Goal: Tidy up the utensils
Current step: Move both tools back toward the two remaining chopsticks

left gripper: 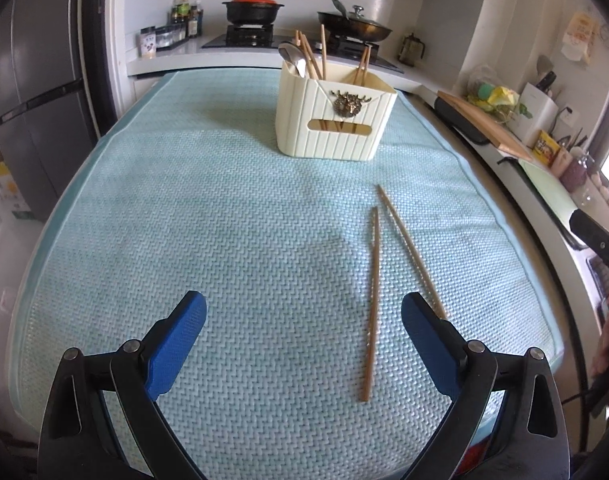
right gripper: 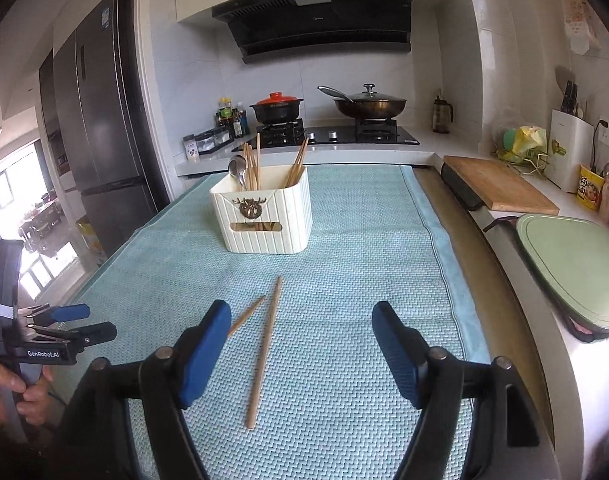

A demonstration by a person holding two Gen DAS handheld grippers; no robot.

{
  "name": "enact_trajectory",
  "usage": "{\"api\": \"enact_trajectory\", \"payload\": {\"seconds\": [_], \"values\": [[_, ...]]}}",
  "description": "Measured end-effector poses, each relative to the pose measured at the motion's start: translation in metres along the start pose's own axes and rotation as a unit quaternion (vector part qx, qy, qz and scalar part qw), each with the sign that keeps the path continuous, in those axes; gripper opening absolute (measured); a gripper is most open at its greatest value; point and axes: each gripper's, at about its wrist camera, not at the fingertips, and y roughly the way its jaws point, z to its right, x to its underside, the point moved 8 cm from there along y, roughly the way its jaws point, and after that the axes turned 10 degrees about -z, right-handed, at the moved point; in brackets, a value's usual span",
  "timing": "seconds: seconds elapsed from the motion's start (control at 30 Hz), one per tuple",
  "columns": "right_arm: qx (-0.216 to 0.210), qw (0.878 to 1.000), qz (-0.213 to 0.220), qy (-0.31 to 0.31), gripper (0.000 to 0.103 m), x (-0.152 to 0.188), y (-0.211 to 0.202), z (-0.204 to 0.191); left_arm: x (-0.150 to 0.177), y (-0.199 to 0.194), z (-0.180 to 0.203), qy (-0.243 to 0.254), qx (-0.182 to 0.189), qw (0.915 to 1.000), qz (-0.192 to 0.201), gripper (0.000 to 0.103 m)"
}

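Two wooden chopsticks (left gripper: 373, 300) lie loose on the light blue mat (left gripper: 224, 220); they also show in the right wrist view (right gripper: 264, 352). A cream ribbed utensil holder (left gripper: 336, 120) stands farther back, holding several chopsticks and a metal spoon (left gripper: 294, 58); the holder also shows in the right wrist view (right gripper: 264, 216). My left gripper (left gripper: 304, 320) is open and empty, low over the mat, with one chopstick between its blue fingers. My right gripper (right gripper: 302, 332) is open and empty above the chopsticks. The left gripper (right gripper: 64, 320) shows at the left of the right wrist view.
A stove with a red-lidded pot (right gripper: 276, 108) and a lidded wok (right gripper: 368, 106) stands behind the mat. A wooden cutting board (right gripper: 500, 188) and a green board (right gripper: 576, 268) lie on the counter to the right. A dark fridge (right gripper: 100, 128) stands at the left.
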Motion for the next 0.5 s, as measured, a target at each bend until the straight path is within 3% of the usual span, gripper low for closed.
{"api": "enact_trajectory", "payload": {"seconds": [0.23, 0.5], "values": [[-0.023, 0.999, -0.043, -0.012, 0.075, 0.016, 0.020, -0.012, -0.006, 0.002, 0.000, 0.018, -0.040, 0.9990, 0.002, 0.101], [-0.012, 0.997, -0.077, 0.004, 0.075, 0.024, 0.040, -0.006, -0.009, 0.011, 0.004, 0.020, -0.005, 0.9998, -0.007, 0.101]]}}
